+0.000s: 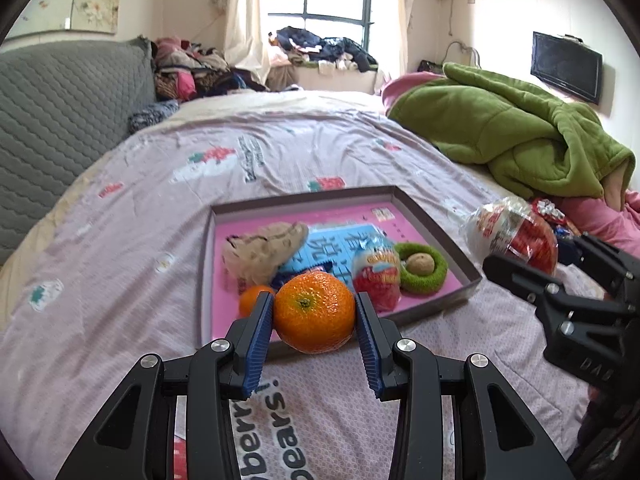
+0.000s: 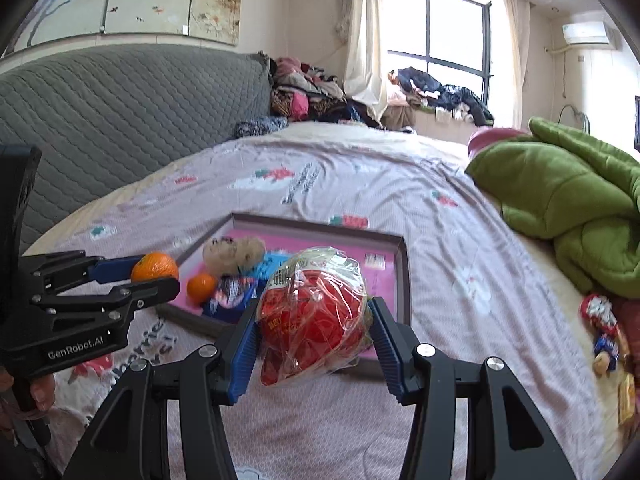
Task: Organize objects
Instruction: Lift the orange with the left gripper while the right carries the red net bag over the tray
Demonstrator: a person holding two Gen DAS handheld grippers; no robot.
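Observation:
A shallow box [image 1: 436, 228] with a pink floor lies on the bed. My left gripper [image 1: 315, 312] is shut on an orange [image 1: 315, 312], lifted above the box's near edge. My right gripper [image 2: 314, 320] is shut on a clear bag of red snacks [image 2: 314, 308], also held above the bed. From the right wrist view the left gripper [image 2: 154, 276] shows at the left with its orange [image 2: 155, 266]. The right gripper [image 1: 520, 268] shows at the right edge of the left wrist view, its bag [image 1: 516, 232] beyond it. Inside the box lie a smaller orange [image 1: 252, 298], a beige plush [image 1: 264, 250], a snack packet [image 1: 378, 276] and a green ring [image 1: 424, 268].
A crumpled green blanket [image 1: 516, 140] lies on the bed at the right. Several small snack packets [image 2: 604, 328] sit at the bed's right edge. A grey quilted headboard [image 2: 120, 120] stands at the left. Piled clothes [image 1: 192, 68] lie at the far end by the window.

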